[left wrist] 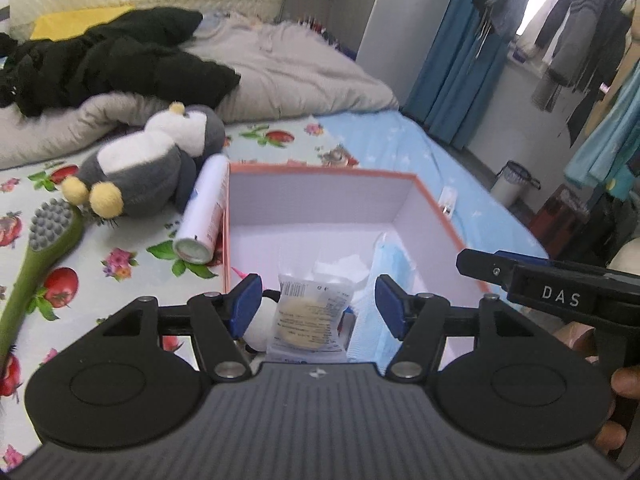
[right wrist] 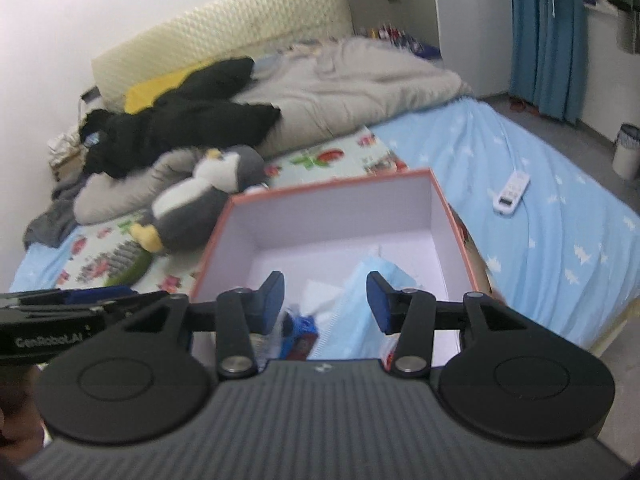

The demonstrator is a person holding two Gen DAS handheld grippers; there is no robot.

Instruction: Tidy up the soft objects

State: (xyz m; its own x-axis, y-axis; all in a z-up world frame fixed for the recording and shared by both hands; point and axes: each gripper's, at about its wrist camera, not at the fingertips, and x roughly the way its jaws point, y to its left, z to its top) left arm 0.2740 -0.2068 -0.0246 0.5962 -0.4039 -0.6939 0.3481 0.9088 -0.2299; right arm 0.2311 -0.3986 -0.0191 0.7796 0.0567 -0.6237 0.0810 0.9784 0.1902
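An open box with orange outside and white inside (left wrist: pixel 436 204) (right wrist: pixel 240 216) stands on the bed. In it lie a packet with a round pad (left wrist: pixel 310 316), white tissue (left wrist: pixel 340 268) and a blue face mask (left wrist: pixel 396 264) (right wrist: pixel 360 292). My left gripper (left wrist: pixel 316 306) is open and empty above the box's near side, its jaws either side of the packet. My right gripper (right wrist: pixel 326 302) is open and empty above the box's near edge. A grey and white plush penguin (left wrist: pixel 156 160) (right wrist: pixel 200 200) lies left of the box.
A white spray can (left wrist: pixel 202 212) lies against the box's left wall. A green brush with grey bristles (left wrist: pixel 44 240) lies at the left. A grey duvet (left wrist: pixel 280 68) with black clothing (left wrist: pixel 120 60) fills the far bed. A white remote (right wrist: pixel 512 192) lies right of the box.
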